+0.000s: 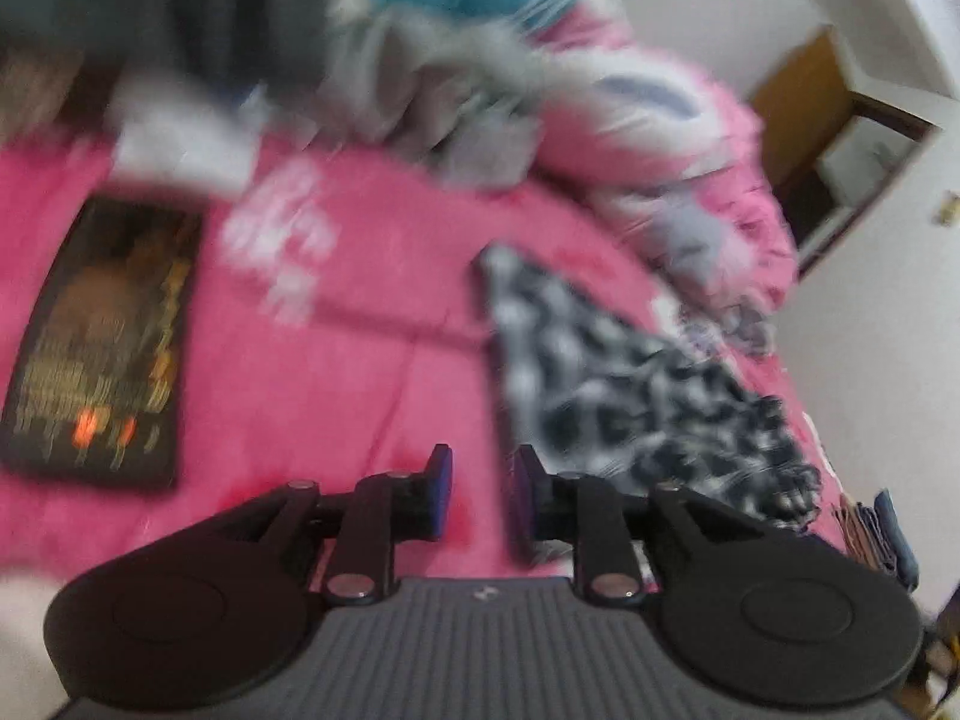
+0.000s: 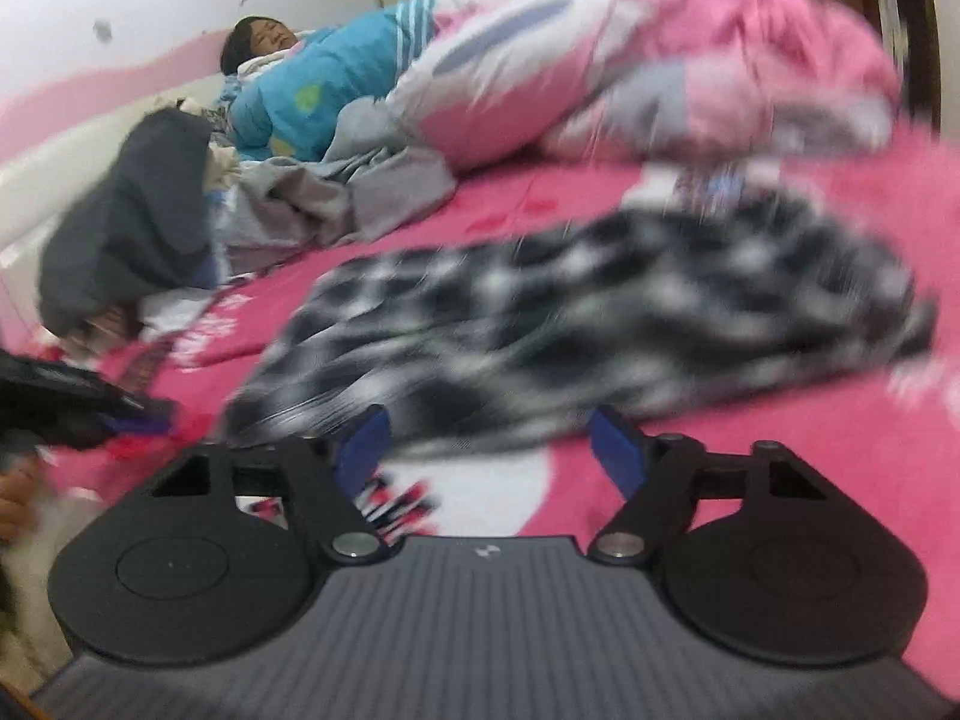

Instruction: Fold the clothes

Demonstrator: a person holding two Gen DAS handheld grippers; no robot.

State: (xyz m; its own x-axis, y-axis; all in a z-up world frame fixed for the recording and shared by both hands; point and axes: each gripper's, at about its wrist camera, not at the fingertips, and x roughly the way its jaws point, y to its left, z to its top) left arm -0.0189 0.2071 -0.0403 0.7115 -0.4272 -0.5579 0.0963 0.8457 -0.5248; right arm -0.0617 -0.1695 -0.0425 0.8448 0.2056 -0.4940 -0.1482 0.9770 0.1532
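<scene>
A black-and-white checked garment (image 1: 600,372) lies spread on the pink bed cover (image 1: 336,396), blurred in both views. My left gripper (image 1: 483,483) hovers at its near left corner, open by a narrow gap in which only pink cover shows; its right finger overlaps the cloth's edge. In the right wrist view the checked garment (image 2: 570,312) stretches across the middle. My right gripper (image 2: 489,441) stands open wide at its near edge, and its blue pads (image 2: 612,447) do not press on the cloth. The left gripper (image 2: 132,411) shows at the far left.
A folded dark garment with a printed front (image 1: 102,348) lies on the left of the bed. Grey clothes (image 2: 336,198) and a dark garment (image 2: 132,228) are heaped behind. A person in a blue top (image 2: 312,96) lies beside a bunched pink quilt (image 2: 660,60). A doorway (image 1: 840,138) is at the right.
</scene>
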